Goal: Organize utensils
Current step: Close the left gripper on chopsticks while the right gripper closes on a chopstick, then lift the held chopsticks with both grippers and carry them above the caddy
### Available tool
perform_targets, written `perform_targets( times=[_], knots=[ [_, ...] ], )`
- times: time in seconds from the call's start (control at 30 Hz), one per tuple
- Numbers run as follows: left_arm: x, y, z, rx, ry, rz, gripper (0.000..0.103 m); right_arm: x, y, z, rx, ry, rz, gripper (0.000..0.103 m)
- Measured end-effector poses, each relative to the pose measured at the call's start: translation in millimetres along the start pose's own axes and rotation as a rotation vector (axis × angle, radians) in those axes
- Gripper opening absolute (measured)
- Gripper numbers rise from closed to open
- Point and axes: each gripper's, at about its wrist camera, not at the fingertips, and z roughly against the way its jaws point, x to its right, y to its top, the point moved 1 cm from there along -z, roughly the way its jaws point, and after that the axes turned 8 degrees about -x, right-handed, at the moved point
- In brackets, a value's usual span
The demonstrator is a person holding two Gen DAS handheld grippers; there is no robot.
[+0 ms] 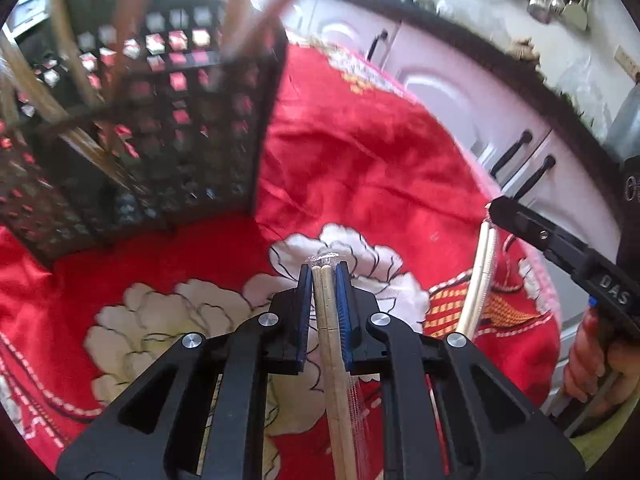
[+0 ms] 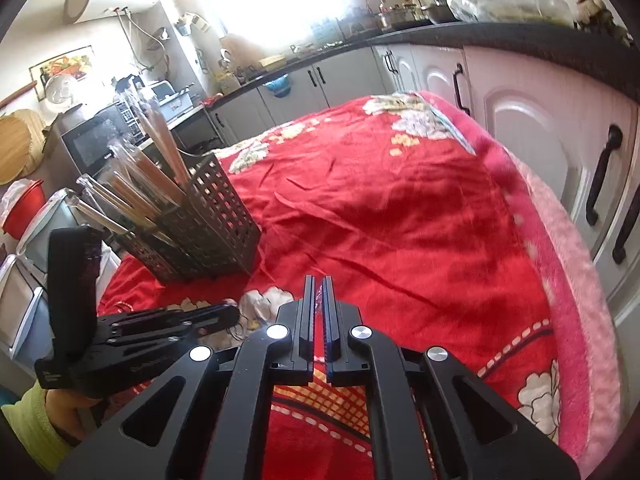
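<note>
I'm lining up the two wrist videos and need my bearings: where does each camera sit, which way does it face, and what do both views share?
Left wrist: on the left gripper, looking down along its fingers, shut on wrapped chopsticks, toward the black basket; the right gripper and its hand show at right.
Right wrist: on the right gripper, facing across the red blanket to the kitchen cabinets; the left gripper and a green sleeve show at left.
Shared: basket, blanket, cabinets.
</note>
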Motion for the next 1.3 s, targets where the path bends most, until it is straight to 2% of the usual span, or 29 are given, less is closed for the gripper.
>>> perform_targets(
  times=[0.2, 0.5, 0.97, 1.3],
  knots=[
    [-11, 0, 47, 0.123, -0.015, 0.038, 0.007, -23, 11, 11, 0.039, 0.028, 0.055, 0.003],
    [-37, -1, 110, 0.281, 0.016, 0.1, 0.004, -73, 28, 27, 0.1, 0.08, 0.165, 0.003],
    [-70, -7, 173, 0.422, 0.032, 0.161, 0.003, -139, 45, 42, 0.157, 0.142, 0.298, 0.003],
    [-90, -9, 201, 0.476, 0.051, 0.19, 0.003, -169, 55, 49, 0.194, 0.166, 0.351, 0.003]
  ],
)
